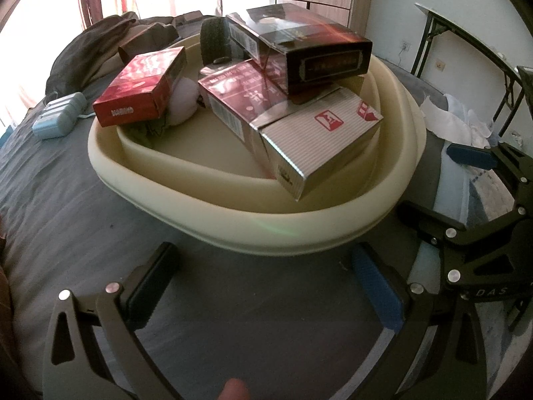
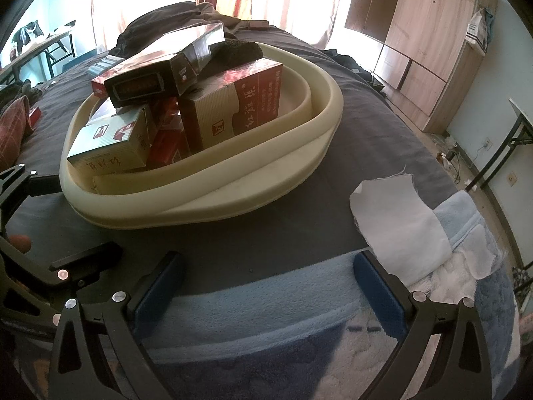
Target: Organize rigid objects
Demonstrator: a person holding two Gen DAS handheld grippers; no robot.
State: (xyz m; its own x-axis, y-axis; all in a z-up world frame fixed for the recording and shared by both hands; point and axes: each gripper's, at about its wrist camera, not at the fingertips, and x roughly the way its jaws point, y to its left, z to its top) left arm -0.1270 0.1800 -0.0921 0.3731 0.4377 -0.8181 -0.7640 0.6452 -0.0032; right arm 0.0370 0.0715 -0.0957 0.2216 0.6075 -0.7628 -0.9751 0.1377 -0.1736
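A cream oval basin (image 1: 299, 230) sits on the grey bed cover and also shows in the right wrist view (image 2: 299, 153). Several boxes are piled in it: a red DIAMOND box (image 1: 133, 96), a dark box (image 1: 299, 46) on top, a dark red box (image 1: 240, 100), a grey striped box (image 1: 319, 140). In the right wrist view the dark box (image 2: 160, 70) lies on top, over a striped box (image 2: 110, 143) and a red-and-tan box (image 2: 240, 100). My left gripper (image 1: 263, 280) is open and empty just in front of the basin. My right gripper (image 2: 266, 283) is open and empty, right of the basin.
A pale blue case (image 1: 60, 115) lies on the bed, left of the basin. Dark clothing (image 1: 100, 43) is heaped behind it. A white cloth (image 2: 399, 220) and a blue-and-white blanket (image 2: 299, 333) lie by the right gripper. A wardrobe (image 2: 426, 43) and folding tables stand beyond the bed.
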